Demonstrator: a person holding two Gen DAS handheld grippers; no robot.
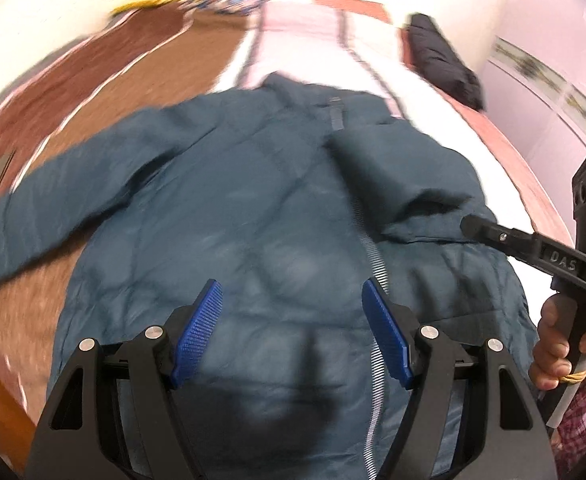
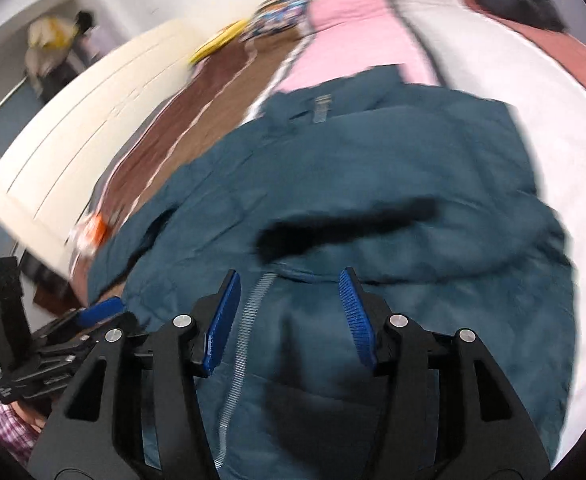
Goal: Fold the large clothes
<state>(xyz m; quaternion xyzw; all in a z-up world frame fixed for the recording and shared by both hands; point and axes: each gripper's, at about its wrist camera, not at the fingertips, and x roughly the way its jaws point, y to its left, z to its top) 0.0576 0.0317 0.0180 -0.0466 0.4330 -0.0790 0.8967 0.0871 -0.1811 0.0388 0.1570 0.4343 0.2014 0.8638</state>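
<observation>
Here, both pictures are blurry, so small things are hard to make out. A big dark teal puffy jacket [image 1: 253, 208] lies spread on a bed with a brown, pink and white striped blanket [image 1: 141, 64]. The bottom of the jacket is hidden behind the black arms of each tool, and the edges of the pictures cut it off too.

The jacket's long way runs from the near edge up to the far side. Its collar [image 1: 289, 84] points away, toward the far end of the bed. A silver zipper [image 1: 377, 264] runs down the front. One sleeve [image 1: 53, 200] sticks out long to the left over the brown part. The other sleeve [image 1: 397, 184] is folded in across the chest.

The left tool [image 1: 293, 332] hovers over the jacket's lower front with its blue ribbed pads [image 1: 197, 332] wide apart, holding nothing. The right tool [image 2: 293, 320] is spread open too, over the zipper, and holds nothing. In the left view its tip lies right by the folded sleeve's end.

A dark bundle of cloth [image 1: 441, 60] lies far off at the bed's right edge. A cream headboard [image 2: 73, 136] stands on the left.
</observation>
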